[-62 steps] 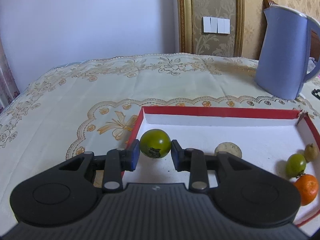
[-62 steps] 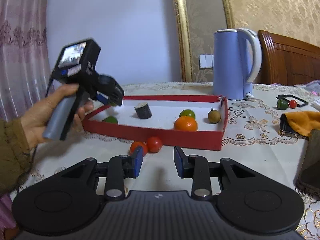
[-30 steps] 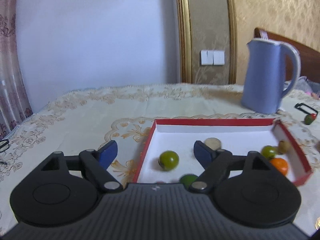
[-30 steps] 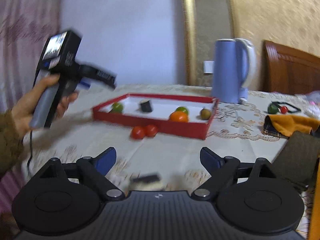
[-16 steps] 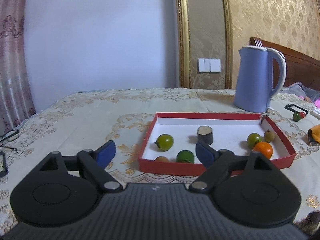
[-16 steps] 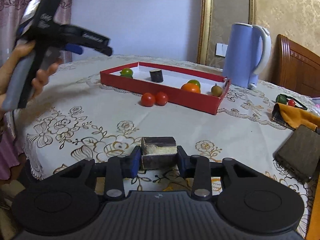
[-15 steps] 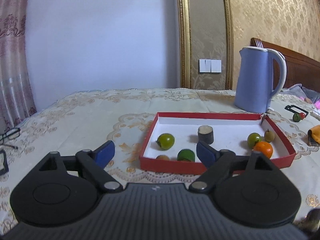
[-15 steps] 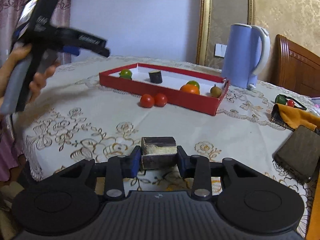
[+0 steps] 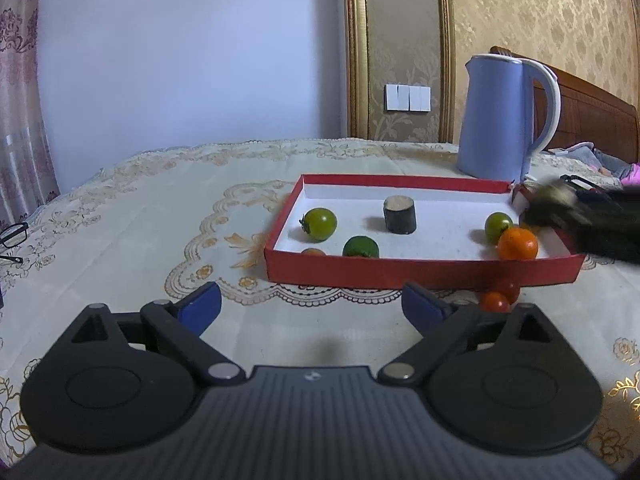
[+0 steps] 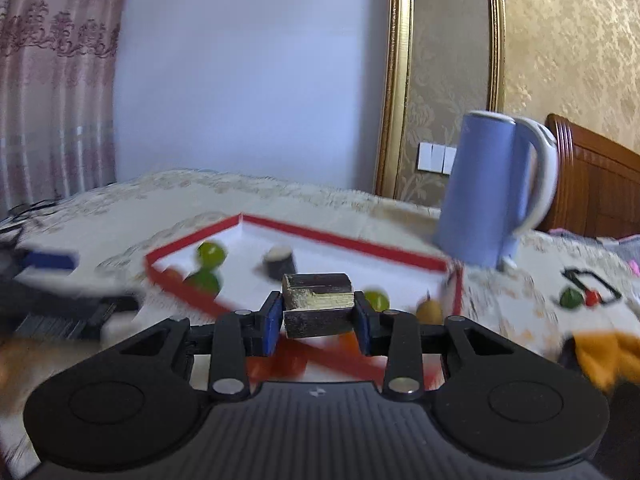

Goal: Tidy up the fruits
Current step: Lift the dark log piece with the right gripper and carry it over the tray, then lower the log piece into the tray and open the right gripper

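Observation:
A red tray with a white floor holds a green tomato, a green lime, a dark cut piece, another green fruit and an orange. Two red cherry tomatoes lie on the cloth in front of it. My left gripper is open and empty, short of the tray. My right gripper is shut on a dark cut piece held above the tray's near right rim; it shows blurred at the tray's right end in the left wrist view.
A blue kettle stands behind the tray. Glasses lie at the far left. An orange cloth and small fruits lie to the right. The patterned tablecloth covers the table.
My right gripper has lifted the dark piece off the cloth and carried it forward over the tray. My left gripper has stayed open and drawn back a little.

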The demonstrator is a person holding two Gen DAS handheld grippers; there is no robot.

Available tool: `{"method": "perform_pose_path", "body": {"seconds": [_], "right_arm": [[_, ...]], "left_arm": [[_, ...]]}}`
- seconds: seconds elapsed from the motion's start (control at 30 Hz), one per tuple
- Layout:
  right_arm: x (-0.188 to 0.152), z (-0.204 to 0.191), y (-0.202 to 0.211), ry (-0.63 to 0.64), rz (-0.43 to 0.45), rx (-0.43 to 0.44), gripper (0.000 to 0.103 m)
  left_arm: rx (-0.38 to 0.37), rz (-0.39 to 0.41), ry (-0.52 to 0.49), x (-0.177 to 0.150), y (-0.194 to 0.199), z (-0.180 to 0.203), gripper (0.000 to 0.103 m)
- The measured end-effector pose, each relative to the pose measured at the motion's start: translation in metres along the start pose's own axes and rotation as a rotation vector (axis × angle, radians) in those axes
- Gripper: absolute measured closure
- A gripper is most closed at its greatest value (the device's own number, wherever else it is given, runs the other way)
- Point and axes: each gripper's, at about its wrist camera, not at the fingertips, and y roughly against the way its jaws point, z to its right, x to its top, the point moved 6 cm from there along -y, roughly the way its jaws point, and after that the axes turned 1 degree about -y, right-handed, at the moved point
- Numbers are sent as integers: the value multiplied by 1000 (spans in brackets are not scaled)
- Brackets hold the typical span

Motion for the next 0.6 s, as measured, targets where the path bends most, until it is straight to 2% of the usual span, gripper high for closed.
{"method": "perform_pose_path", "body": {"seconds": [0.17,0.37,0.43,0.47,0.53,0.6], "right_arm": [[24,8,-75,-6,-67,-42,67],[23,23,-136,-30,-164,-109,67],[20,28,-146,-38,-189,-136,65],[18,30,-149,-41,-203,-136,61],[19,30,-146,-42,-196,-135,58],[20,30,-135,-38,-175,-140,49]], "left_arm": [[14,-5,-3,-1,-3,-5,3],[27,-20,-3,-3,-6,-10,2],[32,-25,-6,-3,-7,-10,2],[33,-25,-6,-3,-7,-11,1],[34,-25,-11,-3,-7,-10,1],[40,-24,-14,-3,-6,-9,0]]}}
